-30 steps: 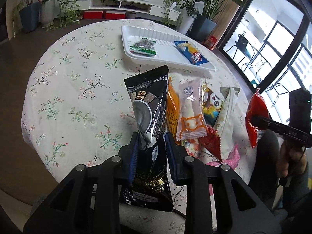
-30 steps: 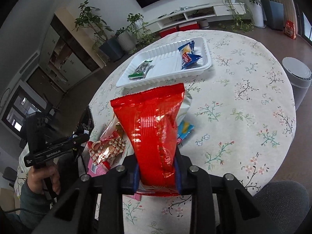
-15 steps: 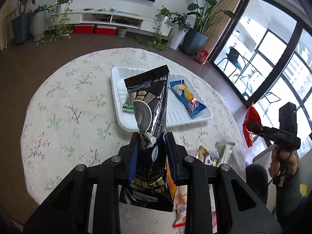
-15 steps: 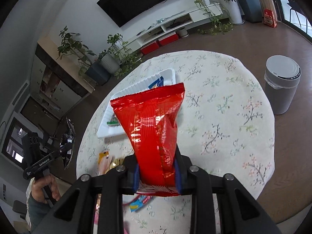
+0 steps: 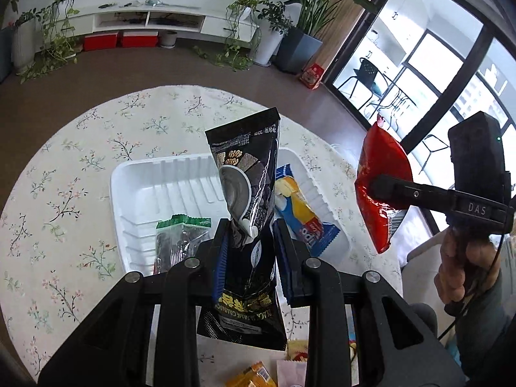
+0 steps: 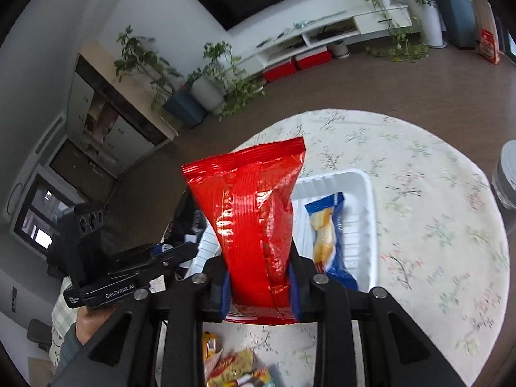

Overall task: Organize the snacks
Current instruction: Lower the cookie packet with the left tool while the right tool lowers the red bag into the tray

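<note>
My left gripper [image 5: 250,242] is shut on a black sesame snack bag [image 5: 246,187] and holds it upright above the white tray [image 5: 142,187]. My right gripper [image 6: 259,283] is shut on a red snack bag [image 6: 251,213], held upright over the tray's [image 6: 364,225] near edge; it also shows in the left wrist view [image 5: 380,193] to the right of the tray. In the tray lie a blue and yellow packet [image 5: 303,216] [image 6: 325,235] and a green-topped packet [image 5: 180,235].
Loose snack packets [image 6: 238,371] [image 5: 258,374] lie on the floral tablecloth [image 5: 64,200] near me, below the grippers. A grey bin [image 6: 508,177] stands on the floor at the table's right. The left gripper's body [image 6: 106,277] is at the tray's left.
Both grippers have risen and moved forward with their bags, from over the snack pile to over the tray. The tray now sits close under both.
</note>
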{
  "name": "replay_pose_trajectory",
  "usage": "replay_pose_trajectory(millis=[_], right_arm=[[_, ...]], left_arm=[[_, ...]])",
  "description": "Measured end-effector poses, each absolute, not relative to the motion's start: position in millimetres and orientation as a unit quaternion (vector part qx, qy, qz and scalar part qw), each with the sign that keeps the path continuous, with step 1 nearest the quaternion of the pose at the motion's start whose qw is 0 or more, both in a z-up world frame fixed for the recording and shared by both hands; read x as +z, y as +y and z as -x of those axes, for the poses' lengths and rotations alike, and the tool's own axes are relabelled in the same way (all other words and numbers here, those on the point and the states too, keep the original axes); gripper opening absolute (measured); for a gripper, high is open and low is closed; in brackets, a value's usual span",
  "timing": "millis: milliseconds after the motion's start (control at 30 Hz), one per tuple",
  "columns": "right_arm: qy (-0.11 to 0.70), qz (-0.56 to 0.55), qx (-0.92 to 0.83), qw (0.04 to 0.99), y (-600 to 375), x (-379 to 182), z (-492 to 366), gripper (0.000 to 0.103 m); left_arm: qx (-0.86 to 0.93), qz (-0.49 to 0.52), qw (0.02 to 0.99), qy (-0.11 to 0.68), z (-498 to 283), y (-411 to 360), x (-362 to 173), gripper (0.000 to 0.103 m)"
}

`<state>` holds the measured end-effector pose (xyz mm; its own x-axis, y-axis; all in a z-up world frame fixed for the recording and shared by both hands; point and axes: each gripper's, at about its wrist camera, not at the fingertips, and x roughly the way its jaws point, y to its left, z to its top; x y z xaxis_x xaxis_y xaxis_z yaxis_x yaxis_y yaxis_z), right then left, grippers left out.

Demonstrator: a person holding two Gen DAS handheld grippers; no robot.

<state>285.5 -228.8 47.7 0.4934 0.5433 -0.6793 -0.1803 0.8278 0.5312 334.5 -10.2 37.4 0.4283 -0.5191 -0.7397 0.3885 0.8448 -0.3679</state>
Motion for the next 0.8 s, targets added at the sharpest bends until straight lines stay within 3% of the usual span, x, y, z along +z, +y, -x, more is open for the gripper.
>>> replay_pose_trajectory(millis=[433,800], right_arm=[[0.552,-0.130,0.176,0.805,-178.2,-41.0,-346.7,0.030],[0.560,-0.117,0.159,0.805,-173.9,-55.3,-346.8,0.038]], left_arm=[[-0.232,0.034,0.829,0.508,-370.7,-42.0,-33.9,0.026],[-0.223,0.019,0.830,0.512,-364.8,-44.1,-50.4,0.028]])
